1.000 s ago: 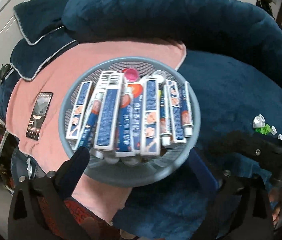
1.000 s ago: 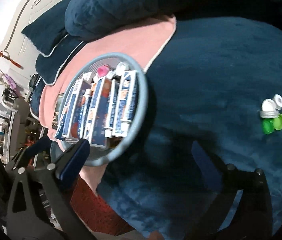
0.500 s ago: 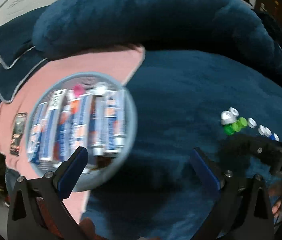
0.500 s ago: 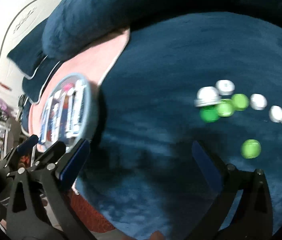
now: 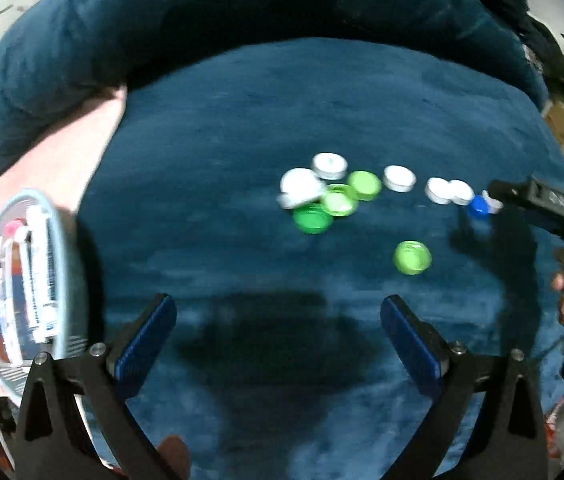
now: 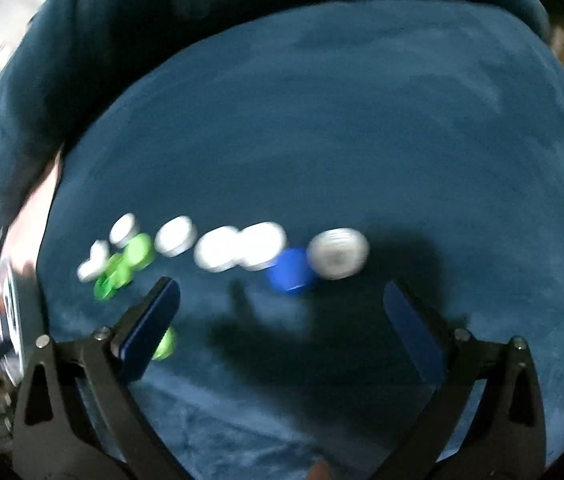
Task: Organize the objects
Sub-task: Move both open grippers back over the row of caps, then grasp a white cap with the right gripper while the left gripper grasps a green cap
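Caps: a loose row of small bottle caps lies on a dark blue plush blanket (image 5: pixel 242 140). In the left view I count five white caps (image 5: pixel 399 178), four green caps (image 5: pixel 363 185) and one blue cap (image 5: pixel 477 206); a sixth white one may sit just behind the blue cap, half hidden.
Lone green cap (image 5: pixel 411 257): lies apart from the row, on the near side of it.
Basket (image 5: pixel 64 280): one round grey basket, far to the left of the caps, resting on a pink cloth (image 5: pixel 62 160). It holds several blue and white tubes and boxes (image 5: pixel 40 272), too blurred to count.
Left view only: the basket's contents, the pink cloth, and the right tongs (image 5: pixel 497 194) reaching in beside the blue cap, with a person's fingers (image 5: pixel 561 292) gripping the handle.
Right view only: a closer, blurred look at the blue cap (image 6: pixel 289 270), with a white cap (image 6: pixel 337 253) touching it.
Left tongs (image 5: pixel 278 320): spread wide, holding nothing, above bare blanket on the near side of the caps.
Right tongs (image 6: pixel 282 300): spread wide, holding nothing, pointing at the blue cap, which is between and just beyond the tips.
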Available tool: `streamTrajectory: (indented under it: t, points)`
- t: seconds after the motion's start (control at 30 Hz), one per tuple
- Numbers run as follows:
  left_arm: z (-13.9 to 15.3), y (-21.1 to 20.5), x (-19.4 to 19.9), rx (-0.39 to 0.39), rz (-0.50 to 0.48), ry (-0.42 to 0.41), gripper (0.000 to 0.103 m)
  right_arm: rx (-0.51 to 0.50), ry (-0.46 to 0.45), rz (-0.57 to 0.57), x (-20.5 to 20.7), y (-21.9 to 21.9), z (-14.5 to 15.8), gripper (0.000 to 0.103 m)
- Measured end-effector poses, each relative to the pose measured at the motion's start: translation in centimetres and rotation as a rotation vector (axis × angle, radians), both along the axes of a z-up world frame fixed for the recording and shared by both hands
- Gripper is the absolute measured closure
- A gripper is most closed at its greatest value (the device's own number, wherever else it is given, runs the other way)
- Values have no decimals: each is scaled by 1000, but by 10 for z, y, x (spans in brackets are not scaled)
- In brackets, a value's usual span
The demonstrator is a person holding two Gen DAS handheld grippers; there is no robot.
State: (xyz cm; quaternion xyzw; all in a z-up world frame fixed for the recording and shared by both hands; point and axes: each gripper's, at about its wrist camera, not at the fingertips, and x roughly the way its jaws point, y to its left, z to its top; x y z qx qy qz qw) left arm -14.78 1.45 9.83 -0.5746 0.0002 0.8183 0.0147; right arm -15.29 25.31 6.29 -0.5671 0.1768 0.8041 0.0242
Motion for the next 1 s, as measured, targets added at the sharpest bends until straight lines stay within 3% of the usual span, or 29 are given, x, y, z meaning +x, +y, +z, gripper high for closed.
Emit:
streamTrajectory:
  t: [0.13,0.33,0.5,0.63,0.83,0.87,0.9,0.93,1.0]
  points:
    - [-4,17,-4,14,-13,-11,1,-28,-17,-83,-8,24,-13,0]
    - [-7,23,-5,56,-15,-19,1,157,-82,-117,-29,25,-30,0]
    - [-2,13,-6,46,14,1,1,218,-112,-56,-37,26,-41,0]
    - [-4,11,-5,44,12,-8,1,193,-110,65,-29,13,-33,1]
    - [-9,13,-3,28,-6,-18,1,173,-81,63,-27,11,-26,4]
    - [-10,13,-3,28,-5,-21,1,165,-81,64,-28,11,-27,18]
    - [-11,12,-3,31,-5,-24,1,157,-88,67,-29,11,-29,38]
    - [-13,11,-4,35,-3,-29,1,161,-96,67,-29,9,-30,46]
    - [-16,9,-4,46,-2,-37,1,157,-88,68,-30,13,-26,72]
